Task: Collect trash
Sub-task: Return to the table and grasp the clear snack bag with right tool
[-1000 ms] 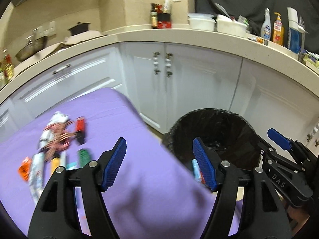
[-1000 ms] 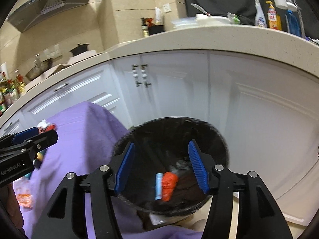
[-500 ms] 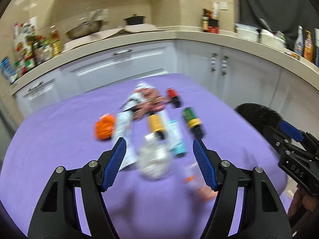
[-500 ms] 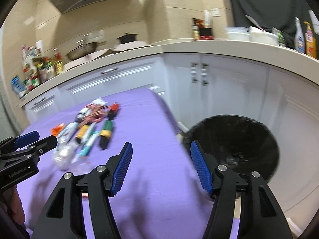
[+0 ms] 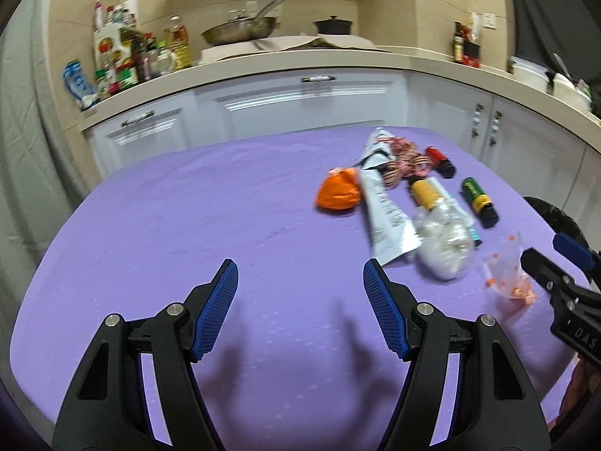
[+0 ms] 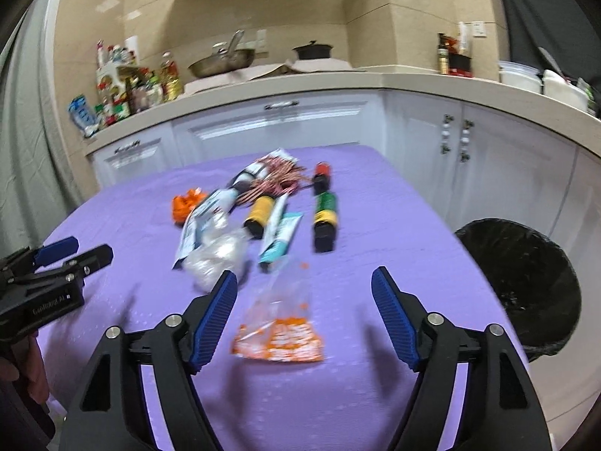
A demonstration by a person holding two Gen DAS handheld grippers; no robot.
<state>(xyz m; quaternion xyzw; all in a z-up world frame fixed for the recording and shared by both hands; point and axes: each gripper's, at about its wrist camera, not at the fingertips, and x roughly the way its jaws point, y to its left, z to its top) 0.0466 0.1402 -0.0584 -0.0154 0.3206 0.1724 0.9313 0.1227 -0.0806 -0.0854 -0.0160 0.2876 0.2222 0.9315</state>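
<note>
Trash lies in a heap on the purple table: an orange crumpled wrapper, a white pouch, a clear crumpled bag, small bottles, and a clear bag with orange bits. My left gripper is open and empty, left of the heap. My right gripper is open and empty, just above the clear bag with orange bits. The black bin stands on the floor to the table's right.
White kitchen cabinets and a beige counter with a pan, a pot and bottles curve behind the table. A grey curtain hangs at the left. The left gripper shows in the right wrist view.
Both grippers have swung left from the bin to over the table. The trash heap now lies in front of the right gripper and to the right of the left gripper.
</note>
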